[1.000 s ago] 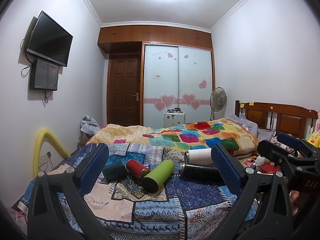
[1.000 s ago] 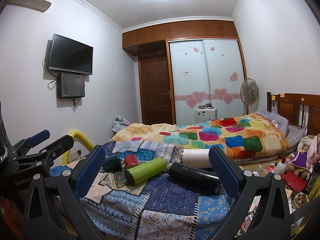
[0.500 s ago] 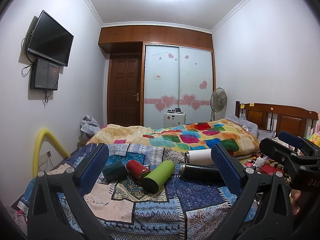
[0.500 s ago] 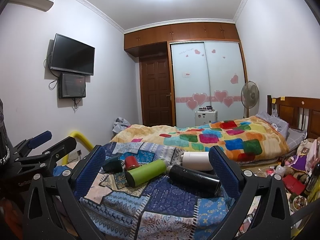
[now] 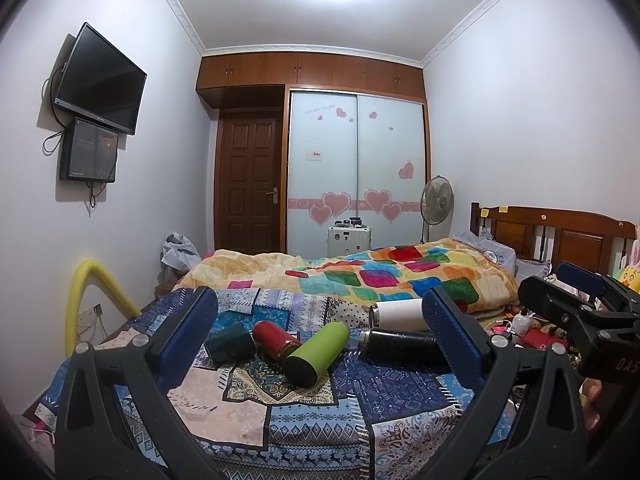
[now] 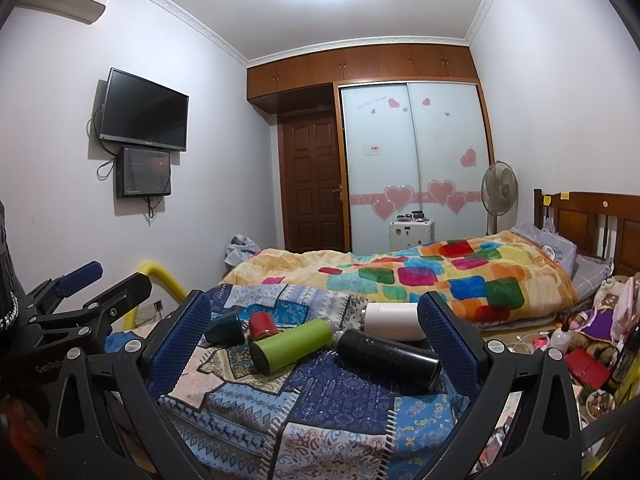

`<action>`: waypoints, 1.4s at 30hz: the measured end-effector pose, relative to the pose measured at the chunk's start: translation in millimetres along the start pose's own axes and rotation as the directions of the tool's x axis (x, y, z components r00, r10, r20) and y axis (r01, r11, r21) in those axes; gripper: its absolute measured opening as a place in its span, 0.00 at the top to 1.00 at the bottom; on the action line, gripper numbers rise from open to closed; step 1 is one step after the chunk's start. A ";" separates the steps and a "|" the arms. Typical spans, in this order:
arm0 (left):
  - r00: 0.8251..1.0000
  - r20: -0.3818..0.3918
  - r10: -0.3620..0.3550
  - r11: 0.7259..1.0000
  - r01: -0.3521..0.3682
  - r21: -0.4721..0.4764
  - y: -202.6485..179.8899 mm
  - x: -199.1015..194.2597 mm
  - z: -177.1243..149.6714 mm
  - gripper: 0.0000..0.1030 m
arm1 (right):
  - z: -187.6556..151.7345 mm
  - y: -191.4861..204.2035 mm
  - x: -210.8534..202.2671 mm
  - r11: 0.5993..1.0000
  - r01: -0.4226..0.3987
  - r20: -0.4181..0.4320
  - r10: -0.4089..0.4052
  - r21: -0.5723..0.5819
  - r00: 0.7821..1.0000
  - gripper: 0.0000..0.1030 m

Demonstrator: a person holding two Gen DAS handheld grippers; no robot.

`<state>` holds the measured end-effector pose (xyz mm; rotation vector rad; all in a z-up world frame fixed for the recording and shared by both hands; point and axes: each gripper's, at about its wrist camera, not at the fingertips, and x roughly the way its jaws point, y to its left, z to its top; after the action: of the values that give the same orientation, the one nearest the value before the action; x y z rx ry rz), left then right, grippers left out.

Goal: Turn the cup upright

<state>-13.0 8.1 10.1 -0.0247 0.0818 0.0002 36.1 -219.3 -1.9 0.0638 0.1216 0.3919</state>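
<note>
Several cups lie on their sides on a blue patchwork cloth (image 5: 320,412) over the bed's foot: a dark green cup (image 5: 230,342), a red one (image 5: 277,340), a lime green one (image 5: 318,352), a black one (image 5: 400,345) and a white one (image 5: 396,314). They also show in the right wrist view: dark green (image 6: 225,328), red (image 6: 262,325), lime (image 6: 294,344), black (image 6: 388,356), white (image 6: 394,320). My left gripper (image 5: 320,340) is open and empty, short of the cups. My right gripper (image 6: 314,336) is open and empty too.
A colourful blanket (image 5: 380,276) covers the bed behind the cups. A wooden headboard (image 5: 560,232) and clutter (image 6: 580,344) stand at the right. A yellow foam tube (image 5: 86,300) is at the left by the wall. A fan (image 5: 436,204) and a wardrobe stand at the back.
Both grippers have drifted slightly; the view has shifted a little. The cups have not moved and both grippers stay open.
</note>
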 end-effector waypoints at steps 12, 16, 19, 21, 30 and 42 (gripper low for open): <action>1.000 -0.008 -0.005 1.000 0.005 0.004 -3.8 7.7 -2.1 0.00 | -4.2 -6.0 8.1 1.000 0.012 -0.023 -0.012 0.006 1.000 0.00; 0.999 -0.032 -0.006 1.000 0.006 0.002 -5.1 21.7 -8.6 0.00 | -11.0 -14.2 19.4 0.999 0.035 -0.048 -0.034 0.011 0.998 0.00; 0.998 -0.061 -0.010 1.000 0.009 -0.004 -4.9 37.9 -14.2 0.00 | -18.3 -25.3 33.4 0.998 0.060 -0.081 -0.059 0.012 0.995 0.00; 0.996 -0.086 -0.013 1.000 0.013 -0.005 -6.9 50.7 -19.0 0.00 | -24.5 -34.7 44.8 0.997 0.077 -0.109 -0.076 0.005 0.991 0.00; 0.980 -0.198 -0.037 0.999 0.037 -0.005 -14.5 112.2 -47.9 0.00 | -56.0 -87.9 118.7 0.989 0.125 -0.311 -0.142 -0.073 0.940 0.00; 0.942 -0.330 -0.061 0.998 0.068 0.010 -31.2 190.2 -86.4 0.00 | -83.0 -114.6 193.8 0.982 0.035 -0.518 -0.128 -0.185 0.846 0.00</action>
<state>169.6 -25.3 -90.7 -0.0062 0.4165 -0.0703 246.1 -247.2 -114.4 -0.2217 0.6371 0.3242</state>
